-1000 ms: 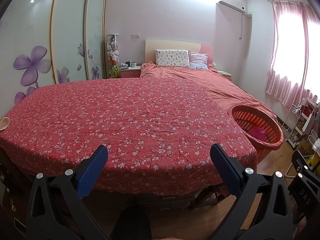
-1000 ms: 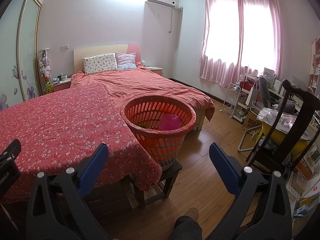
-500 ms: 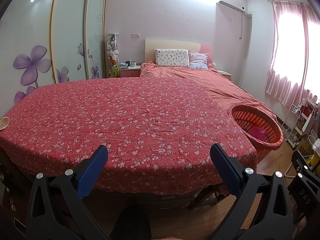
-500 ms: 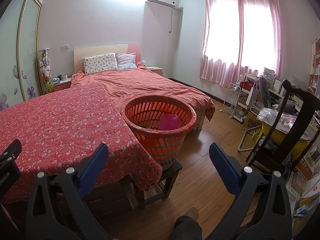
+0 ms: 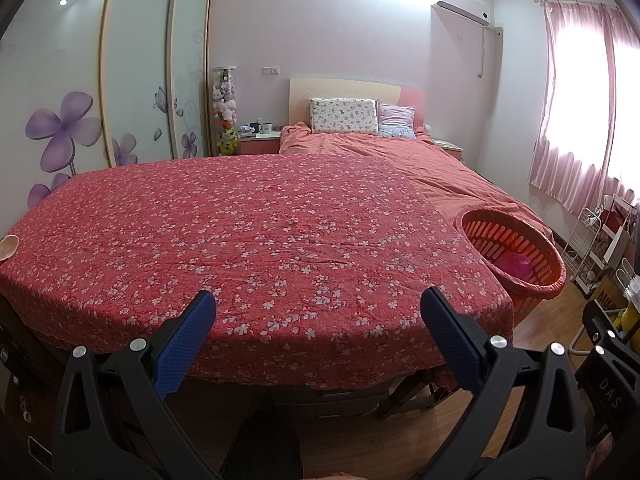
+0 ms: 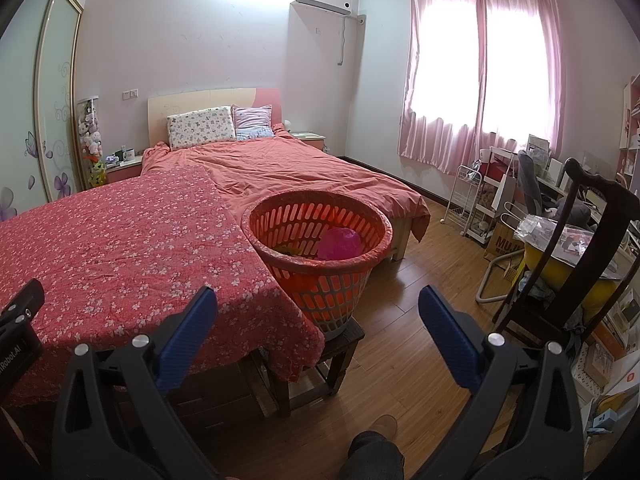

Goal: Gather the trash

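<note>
An orange slotted basket (image 6: pixel 320 264) stands on a small dark stool (image 6: pixel 340 344) at the right corner of a table draped in a red floral cloth (image 5: pixel 256 240). Inside it lie a crumpled pink piece (image 6: pixel 340 243) and some yellowish scraps (image 6: pixel 290 249). The basket (image 5: pixel 516 252) also shows at the right in the left wrist view. My left gripper (image 5: pixel 318 320) is open and empty, held at the cloth's near edge. My right gripper (image 6: pixel 318 318) is open and empty, just short of the basket. A pale shell-like object (image 5: pixel 9 246) sits at the cloth's far left edge.
A bed (image 6: pixel 304 176) with a salmon duvet lies beyond the table. A dark wooden chair (image 6: pixel 592 240), a white wire rack (image 6: pixel 470 200) and cluttered shelves fill the right side. A wardrobe with purple flowers (image 5: pixel 64 132) lines the left wall. A person's knee (image 6: pixel 374 456) shows below.
</note>
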Demonstrator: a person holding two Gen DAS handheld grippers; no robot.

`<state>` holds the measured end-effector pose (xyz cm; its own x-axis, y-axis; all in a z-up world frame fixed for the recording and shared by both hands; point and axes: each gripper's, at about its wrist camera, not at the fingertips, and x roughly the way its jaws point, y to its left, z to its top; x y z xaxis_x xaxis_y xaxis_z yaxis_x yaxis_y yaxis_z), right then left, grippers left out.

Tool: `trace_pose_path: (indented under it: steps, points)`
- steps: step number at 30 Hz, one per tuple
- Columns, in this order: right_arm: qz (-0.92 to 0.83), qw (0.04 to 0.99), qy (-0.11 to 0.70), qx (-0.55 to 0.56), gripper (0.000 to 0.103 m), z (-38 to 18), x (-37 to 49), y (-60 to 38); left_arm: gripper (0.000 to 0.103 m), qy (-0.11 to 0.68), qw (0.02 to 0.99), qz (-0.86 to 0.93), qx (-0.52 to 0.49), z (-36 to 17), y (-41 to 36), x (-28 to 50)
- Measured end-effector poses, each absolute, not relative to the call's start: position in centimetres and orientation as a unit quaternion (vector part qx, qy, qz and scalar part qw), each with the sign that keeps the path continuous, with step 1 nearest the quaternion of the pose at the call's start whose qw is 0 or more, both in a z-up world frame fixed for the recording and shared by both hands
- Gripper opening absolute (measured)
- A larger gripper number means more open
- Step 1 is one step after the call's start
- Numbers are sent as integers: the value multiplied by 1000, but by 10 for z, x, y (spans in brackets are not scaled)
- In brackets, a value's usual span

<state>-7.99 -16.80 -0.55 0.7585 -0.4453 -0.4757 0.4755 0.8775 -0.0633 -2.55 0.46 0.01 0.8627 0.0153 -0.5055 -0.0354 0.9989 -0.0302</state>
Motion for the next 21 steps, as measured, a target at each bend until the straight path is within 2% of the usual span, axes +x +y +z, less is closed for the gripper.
trace_pose_path:
  steps: [21]
  points:
    - [-245,937,246,31,98,-5,-80,-168,101,262,965,13,-16,-2,7,-27]
